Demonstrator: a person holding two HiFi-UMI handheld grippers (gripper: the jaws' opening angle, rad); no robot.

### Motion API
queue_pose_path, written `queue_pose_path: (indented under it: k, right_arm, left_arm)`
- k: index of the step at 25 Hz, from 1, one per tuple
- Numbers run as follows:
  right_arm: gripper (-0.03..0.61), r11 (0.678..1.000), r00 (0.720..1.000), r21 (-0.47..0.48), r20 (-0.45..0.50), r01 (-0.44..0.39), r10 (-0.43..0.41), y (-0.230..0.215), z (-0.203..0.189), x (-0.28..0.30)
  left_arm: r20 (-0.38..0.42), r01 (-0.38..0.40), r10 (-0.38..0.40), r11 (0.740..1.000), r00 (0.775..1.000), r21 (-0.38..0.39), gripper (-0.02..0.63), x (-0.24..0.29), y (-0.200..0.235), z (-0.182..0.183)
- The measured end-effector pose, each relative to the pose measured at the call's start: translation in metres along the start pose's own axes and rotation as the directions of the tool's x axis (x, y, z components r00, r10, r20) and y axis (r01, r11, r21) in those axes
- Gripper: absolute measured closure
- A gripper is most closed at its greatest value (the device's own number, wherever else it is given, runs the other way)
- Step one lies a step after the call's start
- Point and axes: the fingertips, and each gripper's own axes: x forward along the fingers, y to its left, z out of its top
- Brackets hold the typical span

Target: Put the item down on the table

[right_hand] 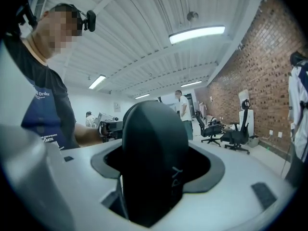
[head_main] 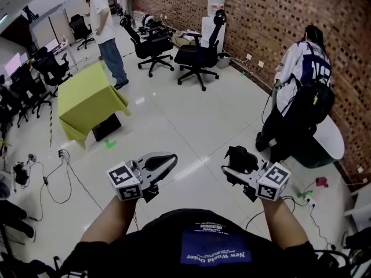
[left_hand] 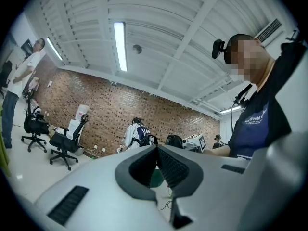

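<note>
A black rounded item (right_hand: 153,148) with faint grey lettering fills the space between the jaws of my right gripper (right_hand: 155,177), which is shut on it. In the head view the same black item (head_main: 239,155) sticks out ahead of the right gripper (head_main: 235,165), held in the air above the floor. My left gripper (head_main: 167,160) is level with it on the left, and its jaws meet at the tips. The left gripper (left_hand: 157,150) has nothing between its pads. Both grippers point towards each other.
A table under a yellow-green cloth (head_main: 87,97) stands far left on the white floor. A white round table (head_main: 333,136) is at the right by the brick wall, with a person with a black backpack (head_main: 301,97) bent beside it. Office chairs (head_main: 197,54) and another person (head_main: 107,33) are farther back; cables (head_main: 55,178) trail at left.
</note>
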Motion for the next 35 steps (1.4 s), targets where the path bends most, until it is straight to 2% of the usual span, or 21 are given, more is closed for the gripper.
queue_pose_path:
  k: [4,9,14,20,27,31,35]
  right_arm:
    - [0.256,1.000,1.000,-0.002,0.003,0.000,0.000,-0.042,0.005,0.016]
    - [0.256,1.000,1.000,-0.004,-0.018,0.022,-0.022,-0.101,0.011,0.056]
    - [0.256,0.998,0.998,-0.007,-0.006,0.064,-0.064,-0.167,0.036,0.122]
    - [0.256,0.994,0.993,0.009,0.041,0.109,-0.110,-0.241,0.070,0.191]
    - [0.256,0.995,0.995,0.029,0.031,0.090,-0.091,-0.321,0.074,0.232]
    - [0.256,0.998,0.998,0.032,0.036,0.054,-0.055,-0.371,0.087,0.242]
    - [0.256,1.000,1.000,0.016,0.027,-0.007,0.006,-0.441,0.094,0.246]
  left_arm:
    - [-0.009,0.015,-0.015,1.000,1.000,0.000,0.609,0.027,0.034,0.002]
    - [0.007,0.044,-0.043,0.999,0.999,-0.023,0.609,0.054,0.102,0.012]
    - [0.045,0.099,-0.096,0.994,0.994,-0.056,0.609,0.072,0.198,0.044]
    - [0.015,0.143,-0.142,0.989,0.990,-0.045,0.609,0.093,0.300,0.076]
    - [0.011,0.114,-0.113,0.992,0.994,-0.060,0.609,0.132,0.378,0.083]
    - [-0.041,0.048,-0.050,0.998,0.998,-0.039,0.609,0.161,0.418,0.080]
    - [-0.033,-0.023,0.022,0.999,0.999,-0.024,0.609,0.211,0.452,0.082]
